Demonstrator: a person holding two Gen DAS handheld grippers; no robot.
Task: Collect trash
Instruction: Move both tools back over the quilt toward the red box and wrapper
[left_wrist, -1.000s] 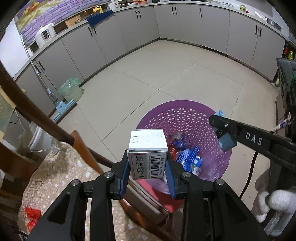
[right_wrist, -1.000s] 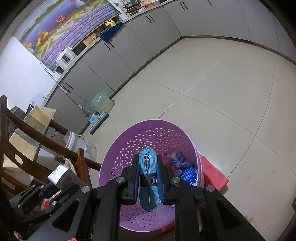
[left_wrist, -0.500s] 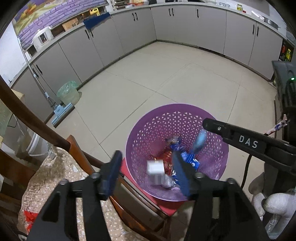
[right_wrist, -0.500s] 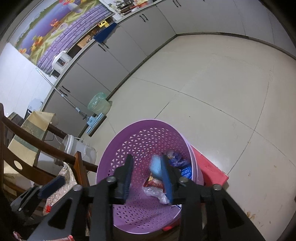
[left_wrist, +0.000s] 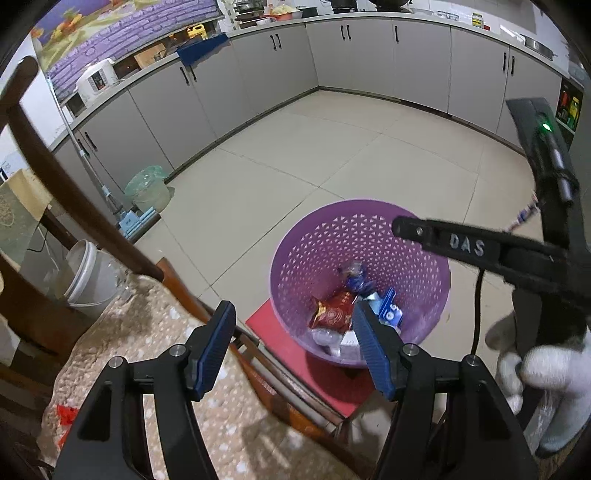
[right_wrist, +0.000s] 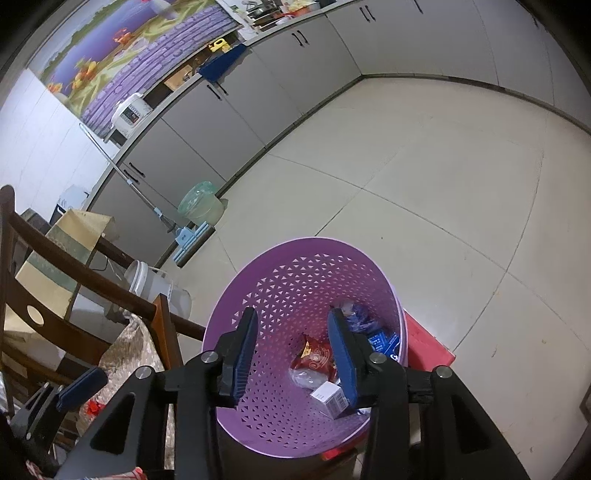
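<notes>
Left wrist view, left gripper (left_wrist: 293, 341): blue-padded fingers (left_wrist: 214, 349) spread wide, nothing between them; it hangs over a patterned cloth (left_wrist: 155, 354) and the edge of the purple basket (left_wrist: 306, 236).
Right wrist view, right gripper (right_wrist: 291, 354): fingers (right_wrist: 341, 356) spread wide and empty, poised directly above the basket (right_wrist: 295, 280) mouth.
Right hand: white-gloved hand (left_wrist: 535, 373) grips the right tool's handle at the left view's right edge.
Trash in basket: white barcoded box (right_wrist: 330, 398) lies on the basket floor beside clear plastic wrap (right_wrist: 304, 378); a red snack wrapper (right_wrist: 314, 356) lies just beyond, then a blue packet (right_wrist: 384, 341) and a crumpled blue wrapper (right_wrist: 356, 317) against the far wall.
Basket support: the basket stands on a red stool (right_wrist: 424, 347).
Left of the basket: wooden chair (right_wrist: 92, 284) with the cloth draped on it; red scraps (left_wrist: 64, 413) lie on the cloth.
Middle distance: white bucket (right_wrist: 147, 284) on the tiled floor, then a mop (right_wrist: 188, 236) and a green-lined bin (right_wrist: 201, 203).
Far: grey cabinets (right_wrist: 258, 92) below a purple mural (right_wrist: 122, 62).
</notes>
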